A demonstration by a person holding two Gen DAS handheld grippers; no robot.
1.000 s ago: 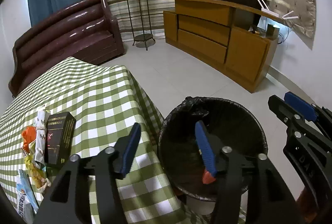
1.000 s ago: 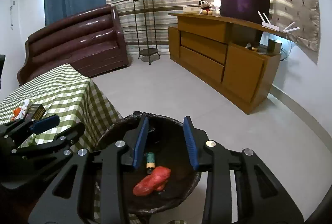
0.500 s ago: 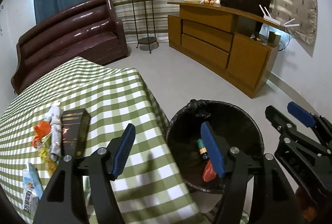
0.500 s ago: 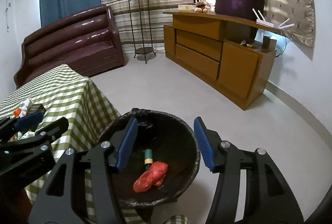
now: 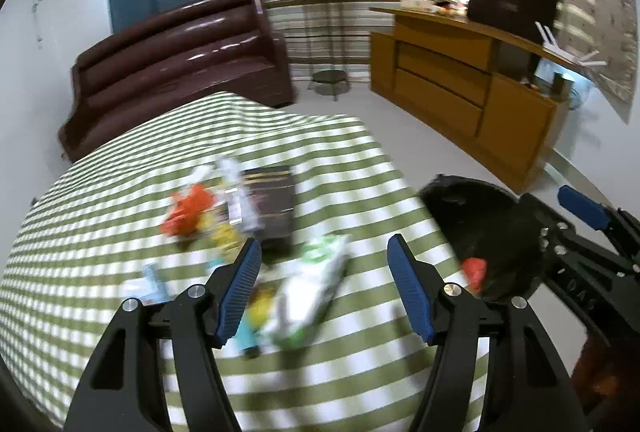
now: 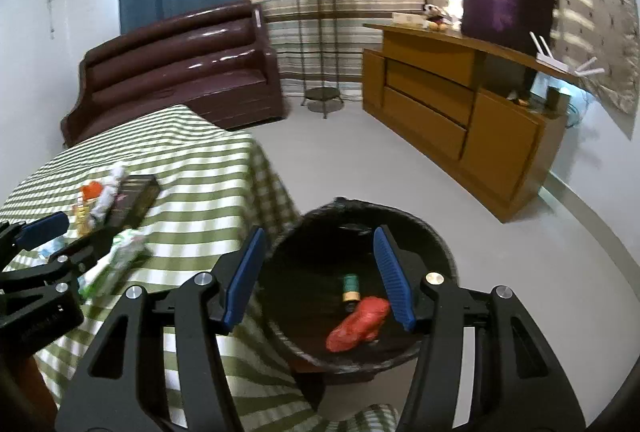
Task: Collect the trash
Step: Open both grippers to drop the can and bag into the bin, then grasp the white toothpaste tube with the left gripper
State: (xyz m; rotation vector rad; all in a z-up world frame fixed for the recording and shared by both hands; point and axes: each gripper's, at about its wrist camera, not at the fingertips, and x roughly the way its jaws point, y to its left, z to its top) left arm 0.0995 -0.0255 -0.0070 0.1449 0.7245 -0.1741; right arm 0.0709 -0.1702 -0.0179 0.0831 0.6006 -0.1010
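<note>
Left gripper [image 5: 324, 284], jaws wide and empty, hangs over the white-green wrapper [image 5: 308, 296] on the tabletop [image 5: 100, 211]; right gripper [image 6: 320, 274], jaws also spread, over the bin [image 6: 440, 252] holding red trash [image 6: 358, 324].

A table [image 5: 100, 211] stood left of the trash bin [image 6: 440, 252], with the sofa [image 5: 180, 59] behind it and a cabinet [image 5: 460, 87] behind the bin. On the table lay a box [image 5: 272, 199], wrappers [image 5: 188, 209] left of it and a pouch [image 5: 312, 288] before it. In the bin lay a crumpled wrapper [image 6: 358, 324] and a small tube [image 6: 350, 288]
</note>
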